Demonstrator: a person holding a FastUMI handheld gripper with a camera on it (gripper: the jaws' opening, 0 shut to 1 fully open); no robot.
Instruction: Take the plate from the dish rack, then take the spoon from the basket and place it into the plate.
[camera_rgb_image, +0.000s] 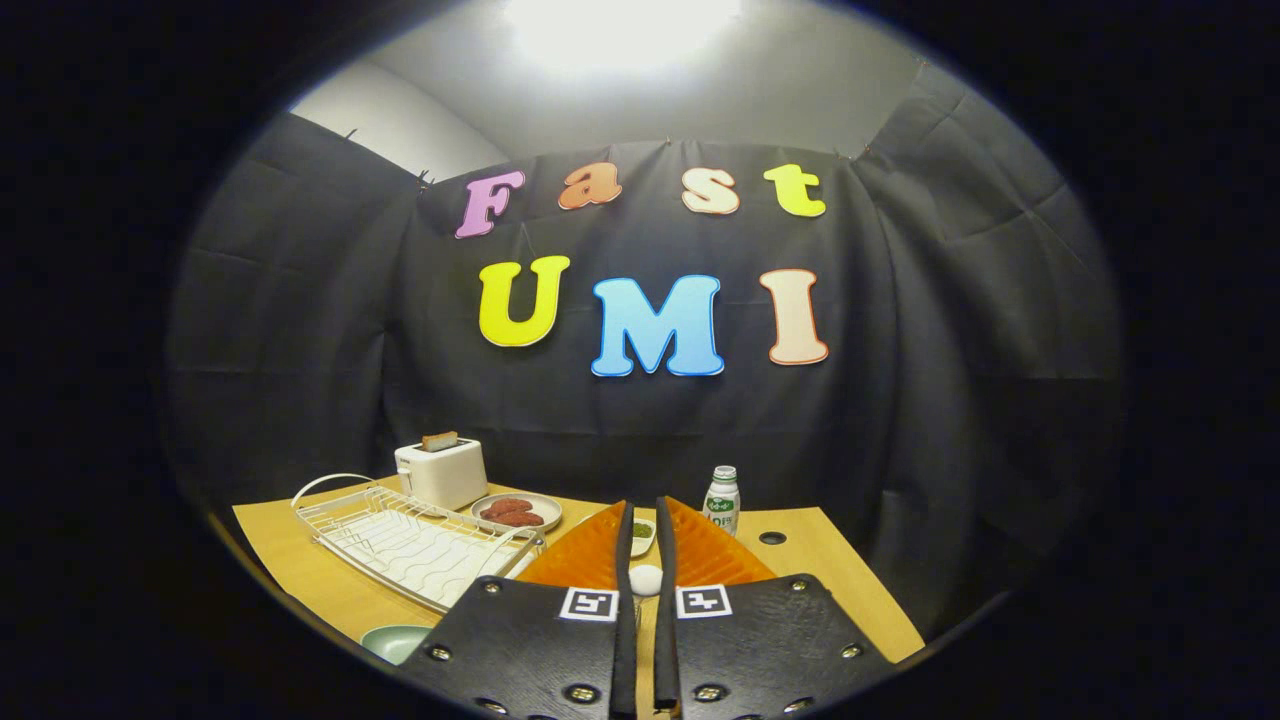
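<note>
My gripper (641, 510) hangs above the wooden table (300, 570), its fingers almost together with only a thin gap. In that gap, low between the fingers, shows a white rounded piece that looks like the spoon (645, 580), pinched from both sides. The pale green plate (393, 640) lies flat on the table to the left of the fingers, in front of the white wire dish rack (410, 545). The rack holds nothing. The fingers hide the table right under them.
A white toaster (441, 472) with a slice in it stands behind the rack. Beside it is a plate of reddish food (515, 512). A small dish with something green (642, 532) and a white bottle (721, 499) sit ahead of the fingertips.
</note>
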